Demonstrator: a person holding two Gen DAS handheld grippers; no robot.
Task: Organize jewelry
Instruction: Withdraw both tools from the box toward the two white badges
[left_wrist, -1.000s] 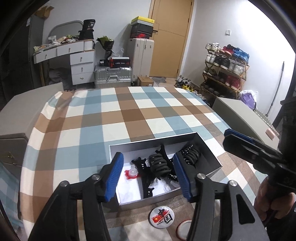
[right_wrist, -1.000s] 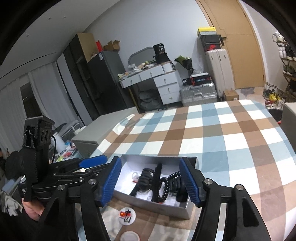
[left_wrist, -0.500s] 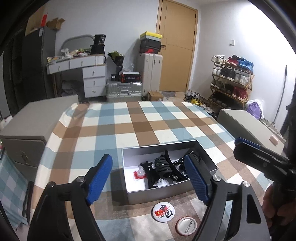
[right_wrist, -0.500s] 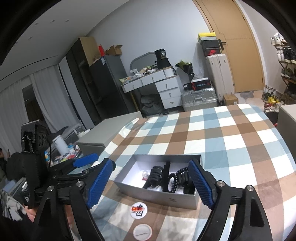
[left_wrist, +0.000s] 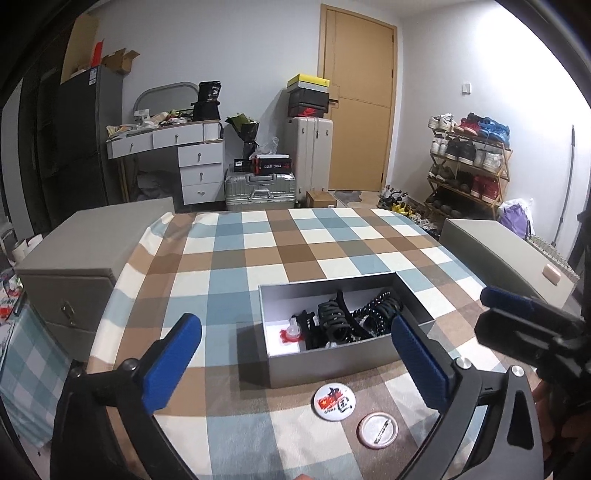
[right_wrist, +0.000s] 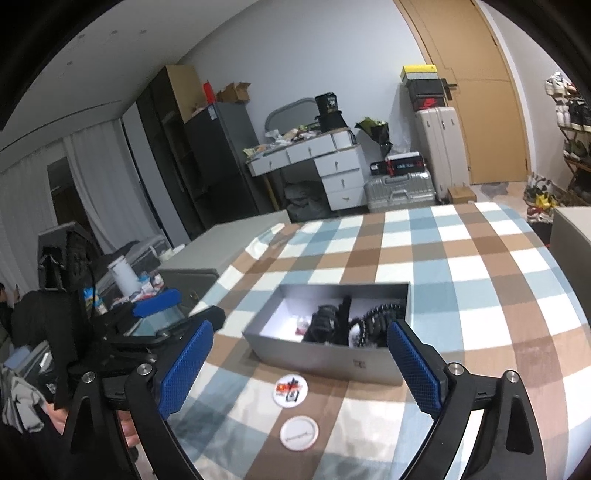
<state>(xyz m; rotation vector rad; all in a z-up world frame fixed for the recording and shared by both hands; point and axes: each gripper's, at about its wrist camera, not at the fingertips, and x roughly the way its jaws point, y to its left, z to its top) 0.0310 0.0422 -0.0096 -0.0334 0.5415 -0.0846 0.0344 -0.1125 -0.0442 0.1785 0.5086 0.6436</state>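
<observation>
1. An open grey cardboard box sits on the surface covered by a blue, brown and white checked cloth, toward its near edge.
2. Inside the box lie a black plastic claw hair clip, a string of black beads to its right, and a small clear piece on a red patch (too small to identify).
3. Just in front of the box, on the cloth, rest two round pin badges: a white badge printed with red and black marks, face up, and a plain white badge showing its pin back.
4. The left gripper has just been opening; its blue-padded fingers stand wide apart, holding nothing.
5. The right gripper has likewise just been opening; its fingers are spread wide, empty, with the box and badges beyond them.
</observation>
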